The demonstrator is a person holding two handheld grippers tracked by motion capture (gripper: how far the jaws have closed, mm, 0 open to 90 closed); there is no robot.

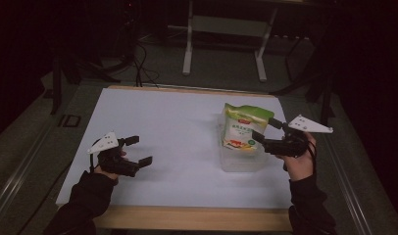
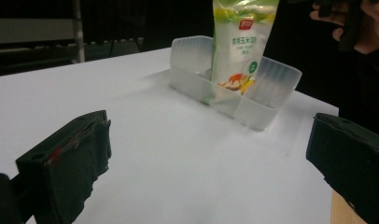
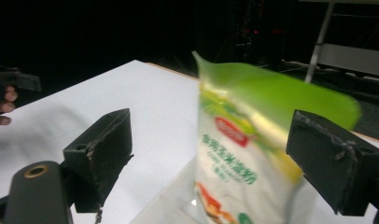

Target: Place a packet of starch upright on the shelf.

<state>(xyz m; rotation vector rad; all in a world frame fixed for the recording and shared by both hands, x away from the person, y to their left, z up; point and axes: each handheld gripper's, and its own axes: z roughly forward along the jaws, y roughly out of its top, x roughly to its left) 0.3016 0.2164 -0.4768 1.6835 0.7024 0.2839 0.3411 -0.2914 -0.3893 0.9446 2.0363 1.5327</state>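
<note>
1. High view: pouch (image 1: 242, 128) stands upright in clear plastic bin (image 1: 241, 161), right side of white table (image 1: 153, 122).
2. Right tool (image 1: 262, 129) is by the pouch's right edge, jaws spread wide, gripping nothing; in the right gripper view the pouch sits between the jaws with both pads apart from it.
3. Left tool (image 1: 138, 151) hovers over the table's left part, well apart from the bin, jaws wide, empty.
4. Step, as I judge it: release and clear away.
5. Do it well: back the right tool straight off, jaws kept wide so neither pad brushes the pouch top and tips it; check it leans stably on the bin wall.
</note>
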